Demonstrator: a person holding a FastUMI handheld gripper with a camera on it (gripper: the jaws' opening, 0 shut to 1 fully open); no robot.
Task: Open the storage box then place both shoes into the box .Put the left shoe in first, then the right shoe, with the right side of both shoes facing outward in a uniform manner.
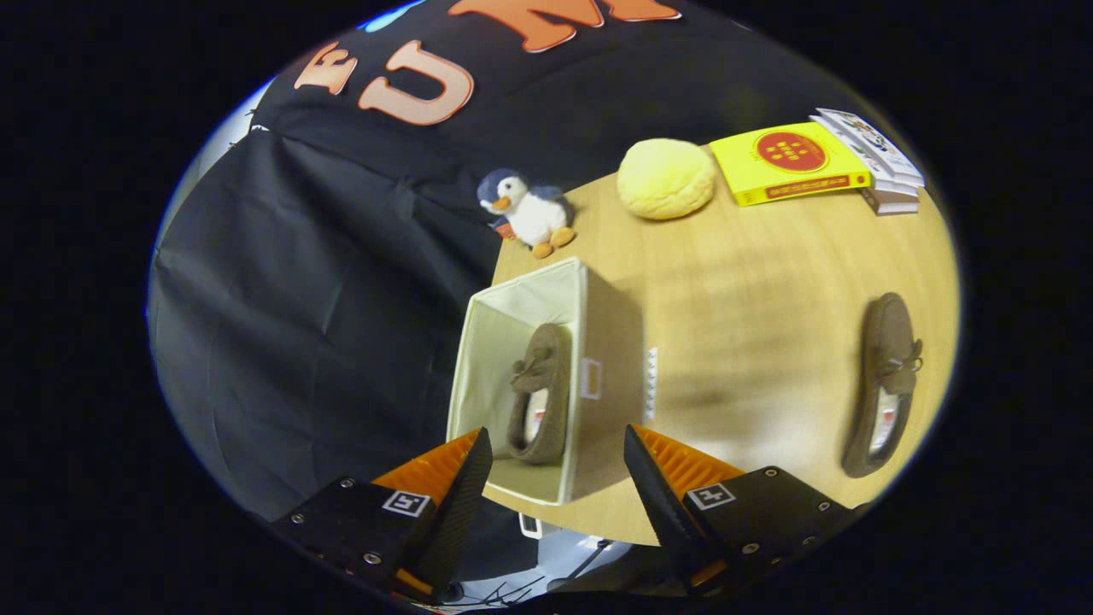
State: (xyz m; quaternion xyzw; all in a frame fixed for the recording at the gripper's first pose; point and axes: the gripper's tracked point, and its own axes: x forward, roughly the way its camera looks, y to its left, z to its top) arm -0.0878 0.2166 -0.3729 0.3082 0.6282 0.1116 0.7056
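Box [598, 342] open at table [751, 282] edge, one shoe [542, 397] inside, lying along its length. 2nd shoe [884, 384] on table, well apart to the right. Gripper [557, 478] above box, jaws released, holding nothing. Beyond: penguin toy [529, 212], yellow cushion [666, 178], books [820, 161].

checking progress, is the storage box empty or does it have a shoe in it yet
Not empty: the open storage box holds one shoe; the other shoe lies on the table.

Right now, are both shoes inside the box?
No, one shoe lies inside the box, while the other shoe sits on the table; the gripper is open, holding nothing.
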